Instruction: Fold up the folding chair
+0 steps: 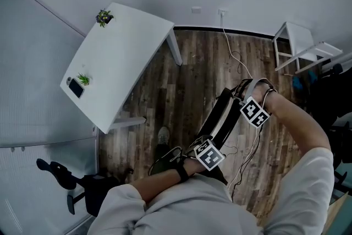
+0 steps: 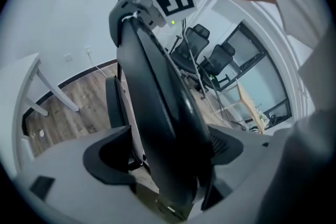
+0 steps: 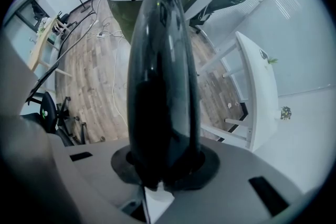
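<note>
Black plastic folding chair appears folded flat; right tongs clamp its edge, left tongs stand apart astride it; next, probably set it down.

the folding chair is black with smooth, glossy curved plastic panels, and a pale strip shows between them. it is folded nearly flat, the panels lying close against each other. it stands on edge on the wooden floor, and from above it shows as a long, narrow shape running diagonally. its upper edge is a thick rounded rim. one end of that rim sits clamped in the right gripper. the other end runs between the jaws of the left gripper, which stand apart with a gap showing beside the rim.
</note>
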`<state>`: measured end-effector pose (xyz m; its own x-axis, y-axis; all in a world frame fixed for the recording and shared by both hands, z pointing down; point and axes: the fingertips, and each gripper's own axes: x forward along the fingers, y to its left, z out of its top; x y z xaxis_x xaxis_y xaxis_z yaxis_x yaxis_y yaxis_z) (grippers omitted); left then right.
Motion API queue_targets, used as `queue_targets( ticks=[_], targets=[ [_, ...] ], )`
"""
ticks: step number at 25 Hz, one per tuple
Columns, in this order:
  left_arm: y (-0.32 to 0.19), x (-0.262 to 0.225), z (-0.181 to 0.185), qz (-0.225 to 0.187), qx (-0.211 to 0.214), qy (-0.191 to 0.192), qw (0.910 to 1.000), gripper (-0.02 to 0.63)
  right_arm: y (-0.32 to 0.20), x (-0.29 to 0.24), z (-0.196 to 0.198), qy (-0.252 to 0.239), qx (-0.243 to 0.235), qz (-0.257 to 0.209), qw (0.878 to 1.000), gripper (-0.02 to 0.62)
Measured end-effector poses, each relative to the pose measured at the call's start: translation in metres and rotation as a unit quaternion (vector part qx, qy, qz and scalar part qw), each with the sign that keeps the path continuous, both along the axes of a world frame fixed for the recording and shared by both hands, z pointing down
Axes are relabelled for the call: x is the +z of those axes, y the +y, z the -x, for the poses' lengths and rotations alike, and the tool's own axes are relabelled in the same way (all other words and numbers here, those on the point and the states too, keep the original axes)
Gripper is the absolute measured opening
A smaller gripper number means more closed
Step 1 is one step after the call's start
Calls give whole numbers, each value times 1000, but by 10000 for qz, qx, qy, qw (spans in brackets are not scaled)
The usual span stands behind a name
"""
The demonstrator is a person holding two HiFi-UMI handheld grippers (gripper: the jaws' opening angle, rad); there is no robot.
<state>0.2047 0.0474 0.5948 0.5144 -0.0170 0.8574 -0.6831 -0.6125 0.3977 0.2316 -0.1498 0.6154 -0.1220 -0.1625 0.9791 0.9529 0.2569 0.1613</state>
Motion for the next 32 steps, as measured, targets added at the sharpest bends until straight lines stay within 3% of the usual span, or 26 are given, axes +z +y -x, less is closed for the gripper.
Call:
queue_targets(
  ticks=[5,10,22,32],
  targets=[
    [-1,2,-4,-154,135,-190,9996,378,0,0,-2,25,-26,-15,10000,92],
    [-2,1,3,-310,30,-396,9987,268,-2,1,6,10,28,-21,10000,94],
    [-17,-2,47,-445,-138,-604,9971,194,-12,0,37,346,-135,-50,9993,78],
    [-19,-4,96,-438,-484,-480,9967,158,-10,-4,75,725,-137,46,9973,66]
  ],
)
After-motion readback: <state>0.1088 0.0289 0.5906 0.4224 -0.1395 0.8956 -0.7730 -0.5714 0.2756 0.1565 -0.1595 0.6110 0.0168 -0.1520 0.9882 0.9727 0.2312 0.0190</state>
